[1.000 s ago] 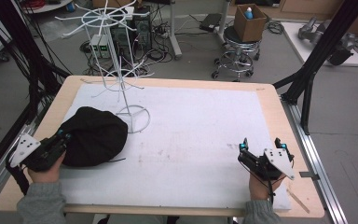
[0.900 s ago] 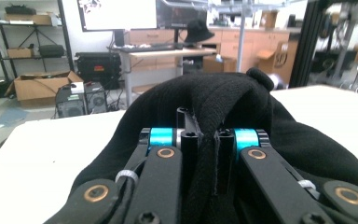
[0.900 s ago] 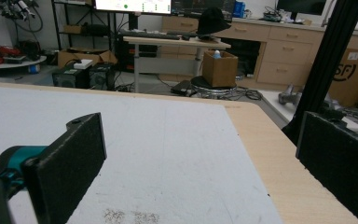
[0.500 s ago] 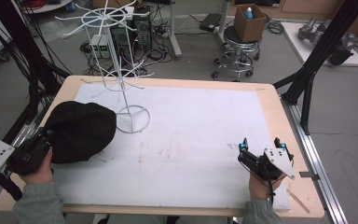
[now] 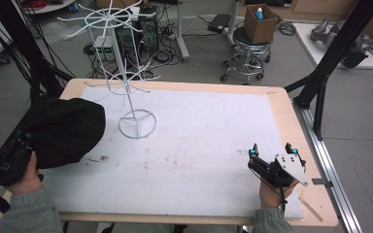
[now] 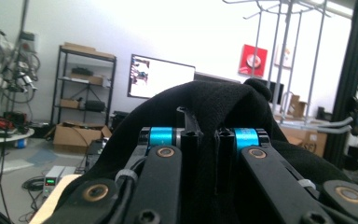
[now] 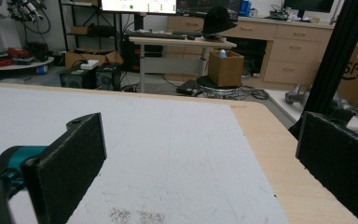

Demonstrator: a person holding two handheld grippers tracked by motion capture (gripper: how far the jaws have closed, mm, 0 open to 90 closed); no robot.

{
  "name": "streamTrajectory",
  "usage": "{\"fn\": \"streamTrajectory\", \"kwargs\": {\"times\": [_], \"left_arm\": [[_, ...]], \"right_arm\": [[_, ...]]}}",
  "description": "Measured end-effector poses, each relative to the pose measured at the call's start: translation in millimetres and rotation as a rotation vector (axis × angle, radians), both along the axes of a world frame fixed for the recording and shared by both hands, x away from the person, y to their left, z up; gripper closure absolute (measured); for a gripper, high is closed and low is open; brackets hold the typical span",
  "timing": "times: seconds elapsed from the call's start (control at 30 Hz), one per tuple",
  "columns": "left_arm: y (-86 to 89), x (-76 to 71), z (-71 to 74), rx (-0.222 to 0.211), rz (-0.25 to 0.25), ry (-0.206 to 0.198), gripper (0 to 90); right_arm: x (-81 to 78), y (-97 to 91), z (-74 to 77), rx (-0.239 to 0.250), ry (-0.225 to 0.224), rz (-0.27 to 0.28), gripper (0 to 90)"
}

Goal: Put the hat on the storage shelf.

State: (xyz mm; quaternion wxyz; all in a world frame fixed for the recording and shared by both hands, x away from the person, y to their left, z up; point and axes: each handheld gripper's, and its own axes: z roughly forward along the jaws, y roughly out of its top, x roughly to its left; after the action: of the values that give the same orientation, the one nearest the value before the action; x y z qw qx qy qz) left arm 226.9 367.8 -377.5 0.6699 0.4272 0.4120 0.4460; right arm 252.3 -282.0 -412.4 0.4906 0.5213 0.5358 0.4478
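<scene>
At the left edge of the frame, a black cap [image 5: 63, 131] is pinched by the left gripper's [image 5: 9, 158] jaws, while the right gripper's [image 5: 272, 154] jaws are spread above the counter [image 5: 281, 104].

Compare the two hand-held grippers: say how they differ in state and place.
The left hand-held gripper is shut on the black hat; the right hand-held gripper stands open with nothing between its jaws. The left one is at the table's left edge, the right one over the white mat near its right corner. Each is held by one hand.
</scene>
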Motion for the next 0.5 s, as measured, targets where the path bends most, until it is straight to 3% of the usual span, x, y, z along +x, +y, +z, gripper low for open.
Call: {"fn": "streamTrajectory", "kwargs": {"times": [0.2, 0.3, 0.33, 0.5], "left_arm": [[-7.8, -7.0, 8.5, 0.016, 0.061, -0.025, 85.4], [-15.3, -11.3, 16.0, 0.043, 0.081, -0.042, 85.4], [-19.8, -15.1, 21.6, 0.052, 0.109, -0.052, 85.4], [-17.7, -19.7, 25.5, 0.031, 0.138, -0.059, 85.4]], "right_arm": [[0.2, -0.5, 0.0, -0.002, -0.003, 0.002, 0.6], [0.4, -0.6, 0.1, 0.002, 0.0, 0.005, 0.6], [0.5, -0.8, 0.1, 0.004, -0.002, 0.007, 0.6], [0.0, -1.0, 0.2, 0.005, -0.004, 0.006, 0.6]]}}
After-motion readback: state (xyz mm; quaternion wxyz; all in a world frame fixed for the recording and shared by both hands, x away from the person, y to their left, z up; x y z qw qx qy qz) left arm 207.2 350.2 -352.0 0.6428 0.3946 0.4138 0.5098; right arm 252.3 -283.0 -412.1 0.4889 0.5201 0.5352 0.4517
